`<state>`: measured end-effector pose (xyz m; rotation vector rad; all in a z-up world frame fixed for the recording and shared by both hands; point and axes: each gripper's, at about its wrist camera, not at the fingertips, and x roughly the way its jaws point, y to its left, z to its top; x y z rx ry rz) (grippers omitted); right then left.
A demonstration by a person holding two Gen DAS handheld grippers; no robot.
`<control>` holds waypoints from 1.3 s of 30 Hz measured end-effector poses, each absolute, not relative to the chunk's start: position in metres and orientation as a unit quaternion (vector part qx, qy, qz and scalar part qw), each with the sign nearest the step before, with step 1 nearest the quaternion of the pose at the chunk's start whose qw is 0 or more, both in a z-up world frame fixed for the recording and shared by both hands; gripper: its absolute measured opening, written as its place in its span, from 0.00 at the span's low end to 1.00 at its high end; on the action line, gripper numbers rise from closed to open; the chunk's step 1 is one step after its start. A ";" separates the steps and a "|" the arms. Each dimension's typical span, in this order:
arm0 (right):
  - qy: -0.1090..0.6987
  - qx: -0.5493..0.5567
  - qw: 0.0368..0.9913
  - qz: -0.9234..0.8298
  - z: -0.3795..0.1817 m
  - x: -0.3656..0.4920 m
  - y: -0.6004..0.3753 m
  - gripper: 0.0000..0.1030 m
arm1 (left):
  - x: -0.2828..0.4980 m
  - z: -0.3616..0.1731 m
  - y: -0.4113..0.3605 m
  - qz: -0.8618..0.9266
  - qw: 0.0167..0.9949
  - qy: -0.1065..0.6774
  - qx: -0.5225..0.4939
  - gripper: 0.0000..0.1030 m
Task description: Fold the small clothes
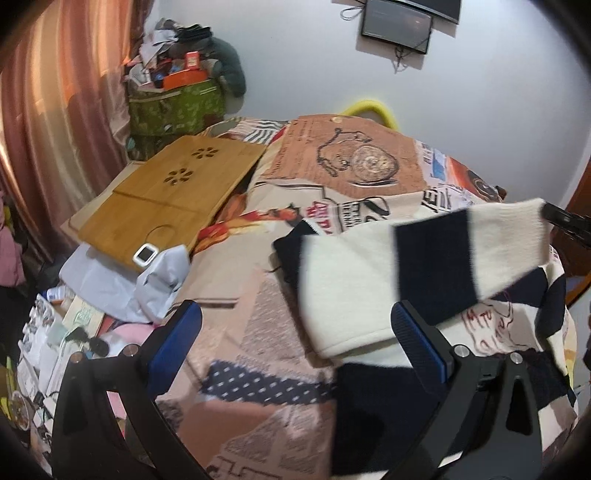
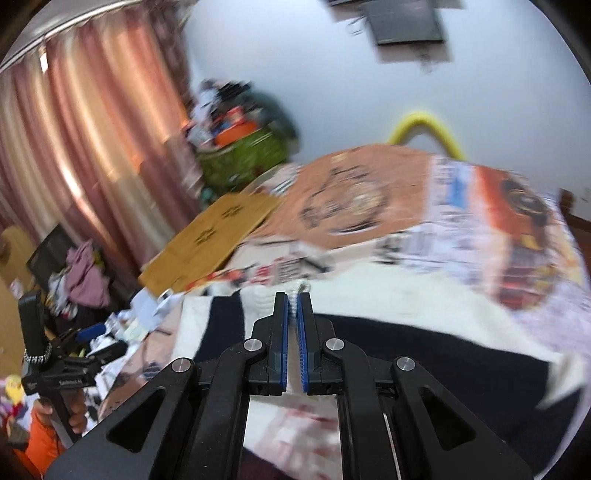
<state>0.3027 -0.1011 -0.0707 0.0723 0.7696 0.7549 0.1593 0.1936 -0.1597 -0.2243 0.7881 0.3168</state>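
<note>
Since right gripper fingers pinch only the sweater cuff, w/ left gripper released, knit may slip, ruining fold on bed.

Motion-smeared printed bedspread and wall screen; striped sweater's lower part behind hand-held gripper.

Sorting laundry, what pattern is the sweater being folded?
Wide cream and navy blocks on the sweater, clearest in the left wrist view.

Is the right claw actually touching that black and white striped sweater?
Touching. The right wrist view shows the right claw shut on the sweater's white knit edge, pinched between its blue pads. The left wrist view shows that sleeve lifted.
</note>
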 end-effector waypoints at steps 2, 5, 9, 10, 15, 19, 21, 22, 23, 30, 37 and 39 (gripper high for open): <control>0.363 0.045 0.868 0.336 -0.068 0.303 -0.130 0.04 | 0.171 -0.158 0.186 0.148 0.905 0.386 -0.102 1.00; 0.355 0.059 0.884 0.297 -0.063 0.302 -0.177 0.04 | 0.188 -0.158 0.177 0.148 0.904 0.391 -0.089 1.00; 0.358 0.073 0.896 0.252 -0.066 0.306 -0.229 0.04 | 0.218 -0.166 0.166 0.145 0.900 0.407 -0.061 1.00; 0.362 0.073 0.897 0.245 -0.068 0.308 -0.236 0.04 | 0.226 -0.169 0.164 0.143 0.899 0.412 -0.051 1.00; 0.372 0.073 0.899 0.221 -0.079 0.314 -0.256 0.02 | 0.269 -0.202 0.158 0.132 0.879 0.457 -0.020 1.00; 0.378 0.068 0.900 0.207 -0.086 0.314 -0.264 0.02 | 0.287 -0.226 0.160 0.139 0.863 0.486 -0.021 1.00; 0.379 0.062 0.901 0.200 -0.089 0.312 -0.269 0.02 | 0.289 -0.233 0.160 0.137 0.860 0.492 -0.020 1.00; 0.382 0.061 0.901 0.195 -0.091 0.310 -0.271 0.02 | 0.290 -0.237 0.159 0.136 0.859 0.494 -0.018 1.00; 0.385 0.062 0.900 0.193 -0.092 0.310 -0.275 0.04 | 0.291 -0.240 0.159 0.136 0.856 0.498 -0.016 1.00; 0.433 0.074 0.883 0.164 -0.126 0.307 -0.301 0.44 | 0.288 -0.256 0.155 0.123 0.846 0.518 -0.018 1.00; 0.475 0.071 0.856 0.193 -0.166 0.304 -0.300 0.30 | 0.290 -0.263 0.153 0.124 0.840 0.528 -0.014 1.00; 0.478 0.076 0.853 0.194 -0.168 0.304 -0.300 0.20 | 0.290 -0.264 0.154 0.124 0.839 0.530 -0.015 1.00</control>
